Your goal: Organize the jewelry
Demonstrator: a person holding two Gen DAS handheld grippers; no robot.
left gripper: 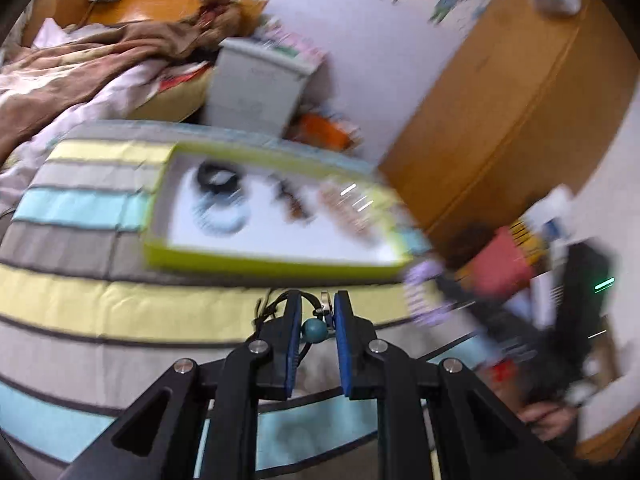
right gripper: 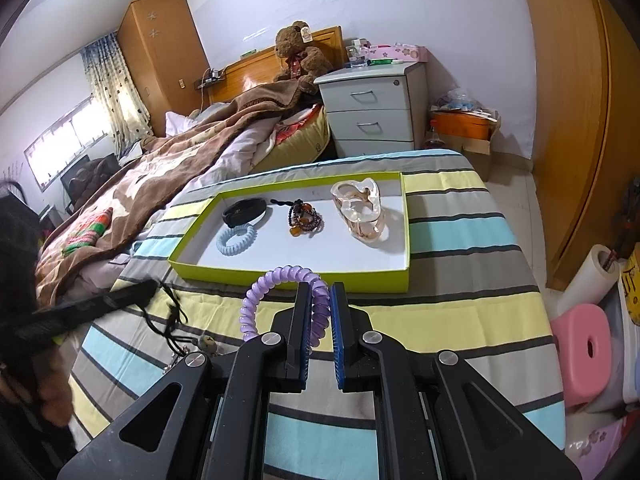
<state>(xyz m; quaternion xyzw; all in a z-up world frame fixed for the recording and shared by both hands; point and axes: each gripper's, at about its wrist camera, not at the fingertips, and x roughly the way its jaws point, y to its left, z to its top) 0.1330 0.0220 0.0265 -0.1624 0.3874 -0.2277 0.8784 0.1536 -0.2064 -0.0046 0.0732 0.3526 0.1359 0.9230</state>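
- The striped cloth in yellow, blue and grey [right gripper: 460, 240] covers a flat surface beside the bed, and every piece lies on it; it looks like the bench for the sorting.
- The shallow lime-green cardboard tray with a white floor [right gripper: 405, 216] sits in the middle of the cloth, well placed as the collecting spot, open side up and within reach of both hands.
- Inside it, kept apart from one another, lie a clear amber glass ornament [right gripper: 360, 210], a dark beaded bracelet with amber stones [right gripper: 305, 218], a black band [right gripper: 244, 209] and a pale blue spiral hair tie [right gripper: 237, 240], the last two touching.
- The right tool [right gripper: 319, 312] is pinched narrow on a purple spiral hair tie [right gripper: 280, 276], whose loop stands up just short of the tray's near wall, probably ready to go in.
- The left tool [left gripper: 314, 316] is nearly closed on a black cord necklace with a teal bead [left gripper: 314, 330]; the bead sits between the blue pads, and the cord trails onto the cloth, outside the tray.
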